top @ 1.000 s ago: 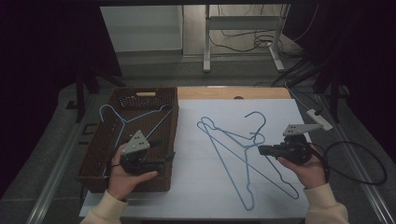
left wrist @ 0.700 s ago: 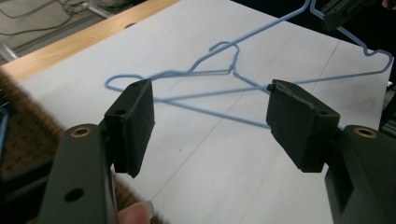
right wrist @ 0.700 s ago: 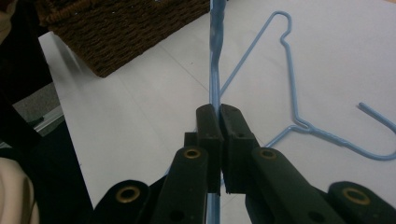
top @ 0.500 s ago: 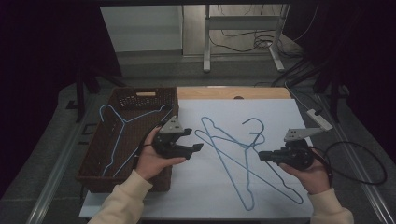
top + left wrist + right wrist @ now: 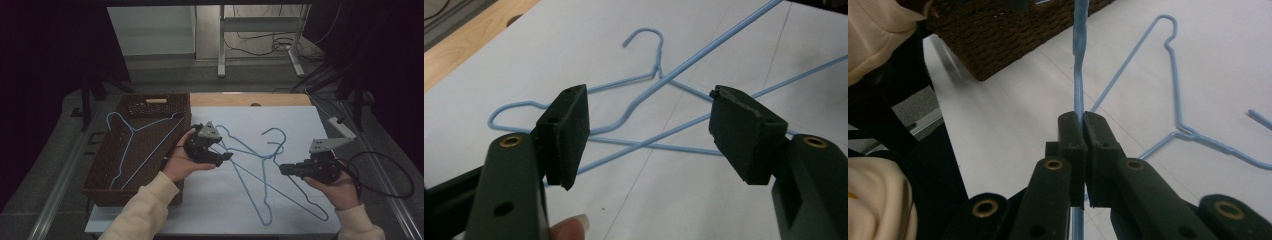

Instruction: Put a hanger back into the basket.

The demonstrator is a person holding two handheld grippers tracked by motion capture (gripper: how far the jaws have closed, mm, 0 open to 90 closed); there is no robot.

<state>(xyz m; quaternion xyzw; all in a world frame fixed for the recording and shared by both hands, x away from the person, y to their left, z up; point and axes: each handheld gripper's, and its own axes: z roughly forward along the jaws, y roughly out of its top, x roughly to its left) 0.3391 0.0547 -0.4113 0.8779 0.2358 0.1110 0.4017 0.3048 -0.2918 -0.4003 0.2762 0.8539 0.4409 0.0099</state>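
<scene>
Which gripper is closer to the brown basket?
Left. The left gripper hovers open just beside the basket; the right gripper sits farther off across the sheet, shut on a blue hanger.

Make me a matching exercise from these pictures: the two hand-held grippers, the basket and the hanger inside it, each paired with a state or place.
Things:
1. left hand-held gripper
2. right hand-held gripper
3. wicker basket
4. hanger in the basket

States or places:
a. clamped on a blue wire hanger
b. at the table's left edge
c. jaws apart, nothing between them
d. lying inside the brown container

Pairs: 1-c, 2-a, 3-b, 4-d
</scene>
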